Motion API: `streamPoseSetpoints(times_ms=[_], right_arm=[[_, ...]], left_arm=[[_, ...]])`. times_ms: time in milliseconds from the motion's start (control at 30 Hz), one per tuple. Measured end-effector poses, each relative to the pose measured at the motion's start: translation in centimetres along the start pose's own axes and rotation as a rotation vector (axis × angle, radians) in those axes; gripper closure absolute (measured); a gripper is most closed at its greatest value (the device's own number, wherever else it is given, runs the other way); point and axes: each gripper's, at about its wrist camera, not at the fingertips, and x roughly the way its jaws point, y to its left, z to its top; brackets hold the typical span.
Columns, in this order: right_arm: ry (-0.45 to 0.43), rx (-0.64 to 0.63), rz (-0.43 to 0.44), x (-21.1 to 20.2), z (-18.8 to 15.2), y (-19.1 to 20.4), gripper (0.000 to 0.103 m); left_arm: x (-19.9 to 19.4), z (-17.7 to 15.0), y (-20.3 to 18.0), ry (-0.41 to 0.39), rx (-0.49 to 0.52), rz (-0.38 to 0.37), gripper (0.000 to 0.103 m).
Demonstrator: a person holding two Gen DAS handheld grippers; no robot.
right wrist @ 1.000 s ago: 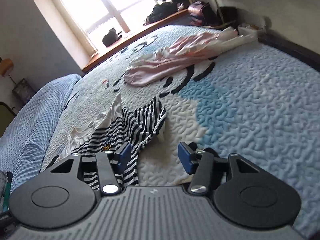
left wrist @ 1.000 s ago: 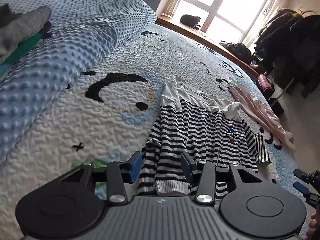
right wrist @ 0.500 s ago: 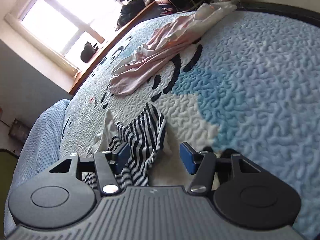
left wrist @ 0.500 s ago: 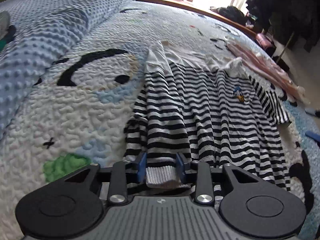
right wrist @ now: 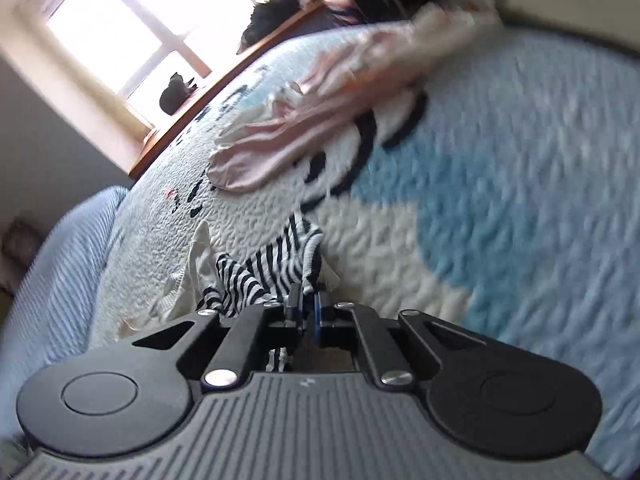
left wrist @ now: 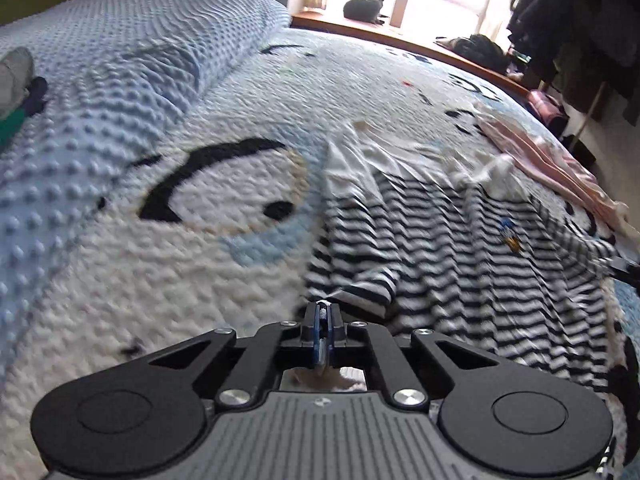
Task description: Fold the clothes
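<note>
A black-and-white striped sweater (left wrist: 460, 248) with a white collar lies spread on the quilted bed (left wrist: 200, 280). My left gripper (left wrist: 322, 314) is shut on its near edge, and a bit of white ribbed hem shows under the closed jaws. In the right wrist view the same sweater (right wrist: 276, 268) is bunched just ahead of my right gripper (right wrist: 306, 304). That gripper is shut on a striped fold, with striped cloth showing below the jaws. Both views are motion-blurred.
A pink garment (left wrist: 540, 160) lies on the quilt beyond the sweater, also in the right view (right wrist: 320, 128). A blue dotted blanket (left wrist: 120, 60) covers the far left, with piled clothes (left wrist: 12, 92) on it. A cat (left wrist: 362, 9) sits on the windowsill. Dark coats (left wrist: 580, 20) hang at right.
Both grippers came down and forward onto the sweater and closed. The left one clamped the white ribbed hem that lay between its open jaws; the right one clamped the striped edge.
</note>
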Motion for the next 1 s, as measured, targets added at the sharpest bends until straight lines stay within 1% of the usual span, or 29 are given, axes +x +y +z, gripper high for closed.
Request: streamPoseSetpoints(times_ms=[100, 167, 233, 333, 400, 533, 567, 633, 700, 733, 800, 833, 867, 900, 933, 967, 1000], right_arm=[[-0.030, -0.047, -0.020, -1.2, 1.9, -0.7, 0.098], [-0.031, -0.075, -0.049, -1.4, 2.6, -1.3, 0.098], [-0.022, -0.098, -0.074, -1.1, 2.8, -1.9, 0.098], [-0.002, -0.107, -0.091, -0.4, 2.3, -2.7, 0.098], [0.002, -0.127, -0.105, 0.1, 2.0, -2.8, 0.098], [-0.023, -0.246, -0.169, 0.5, 2.1, -2.7, 0.098], [-0.029, -0.267, -0.185, 0.6, 2.2, -2.7, 0.098], [-0.035, -0.298, -0.218, 0.8, 2.2, -2.9, 0.097], [-0.018, -0.338, -0.263, 1.5, 1.5, -2.9, 0.091], [-0.015, -0.345, -0.264, 1.2, 1.1, -2.9, 0.077], [-0.019, -0.339, -0.238, -0.2, 0.2, -3.0, 0.063], [-0.021, -0.337, -0.225, -0.9, -0.2, -3.0, 0.057], [-0.023, -0.334, -0.212, -1.6, -0.6, -3.0, 0.059], [-0.017, -0.328, -0.169, -2.9, -1.1, -3.1, 0.059], [-0.006, -0.319, -0.105, -4.6, -1.6, -3.2, 0.058], [0.005, -0.310, -0.042, -6.4, -2.2, -3.3, 0.058], [0.030, -0.313, 0.020, -8.0, -3.0, -3.3, 0.058]], left_arm=[[-0.3, 2.0, 2.4, -0.048, 0.004, 0.106, 0.099], [-0.2, 3.4, 4.6, -0.062, 0.001, 0.183, 0.099], [0.1, 4.7, 6.6, -0.071, 0.002, 0.256, 0.099], [1.2, 6.7, 9.3, -0.062, 0.024, 0.347, 0.099], [1.7, 7.9, 9.8, -0.071, 0.072, 0.394, 0.099], [2.5, 9.7, 9.5, -0.105, 0.191, 0.481, 0.099], [2.7, 9.9, 9.5, -0.106, 0.202, 0.501, 0.099], [3.6, 10.2, 9.6, -0.087, 0.186, 0.535, 0.099], [4.5, 9.7, 9.2, -0.058, 0.198, 0.553, 0.098], [4.8, 9.3, 8.8, -0.052, 0.228, 0.557, 0.095], [4.3, 8.0, 7.6, -0.072, 0.314, 0.536, 0.077], [3.8, 7.5, 7.4, -0.080, 0.334, 0.524, 0.054], [3.0, 7.0, 7.3, -0.083, 0.331, 0.514, 0.045], [2.2, 6.6, 7.2, -0.087, 0.329, 0.503, 0.041], [1.3, 6.1, 7.3, -0.094, 0.316, 0.485, 0.033], [0.1, 5.5, 7.5, -0.105, 0.289, 0.455, 0.030], [-1.3, 4.7, 7.6, -0.118, 0.251, 0.411, 0.030]])
